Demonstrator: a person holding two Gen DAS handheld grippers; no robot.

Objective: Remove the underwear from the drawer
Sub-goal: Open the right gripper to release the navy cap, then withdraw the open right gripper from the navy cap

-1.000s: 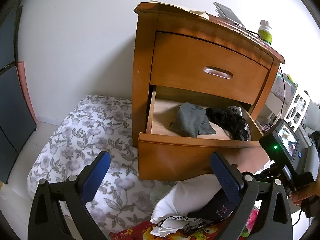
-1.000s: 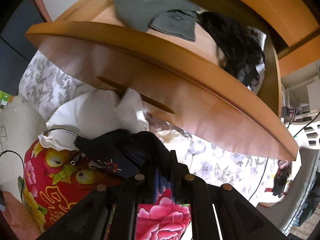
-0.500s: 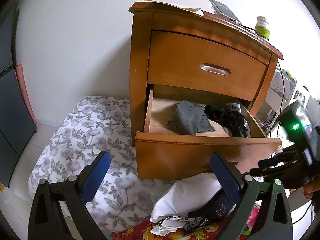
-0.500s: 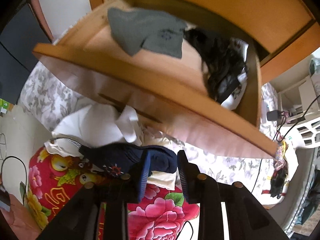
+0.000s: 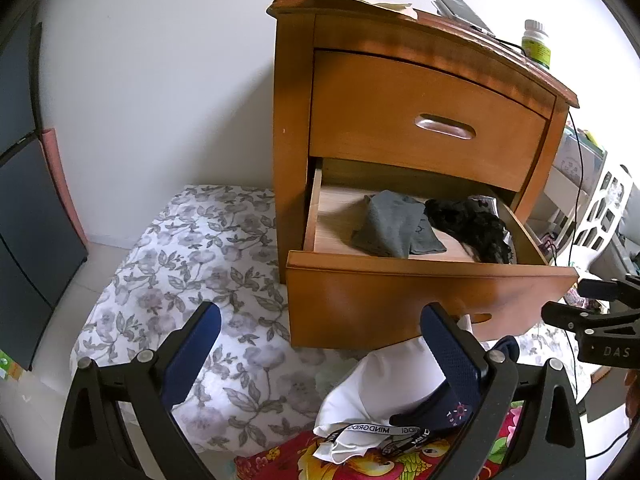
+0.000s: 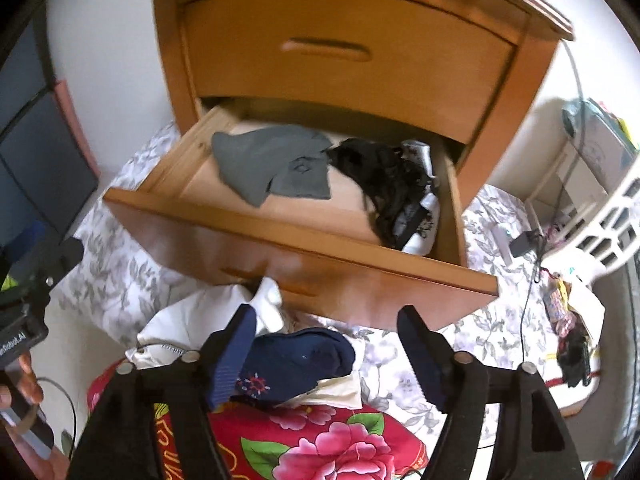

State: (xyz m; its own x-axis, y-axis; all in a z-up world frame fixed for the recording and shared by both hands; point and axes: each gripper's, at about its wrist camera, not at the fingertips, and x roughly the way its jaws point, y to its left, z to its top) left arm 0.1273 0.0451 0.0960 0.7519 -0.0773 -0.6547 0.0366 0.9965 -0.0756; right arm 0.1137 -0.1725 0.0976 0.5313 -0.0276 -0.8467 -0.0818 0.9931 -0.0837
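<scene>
A wooden nightstand (image 5: pixel 420 92) is shown with its lower drawer (image 6: pixel 280 252) pulled open. Inside, a grey garment (image 6: pixel 268 164) is laid near the drawer's middle and black lace underwear (image 6: pixel 384 184) is bunched at its right end. The right gripper (image 6: pixel 324 348) is held above a navy garment (image 6: pixel 296 360) on the bedding below the drawer front — its jaws are opening, nothing gripped. The left gripper (image 5: pixel 320 348) is seen with jaws wide apart and empty.

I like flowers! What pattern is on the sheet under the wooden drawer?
The sheet is white with grey flowers and leaves, best seen in the left wrist view.
</scene>
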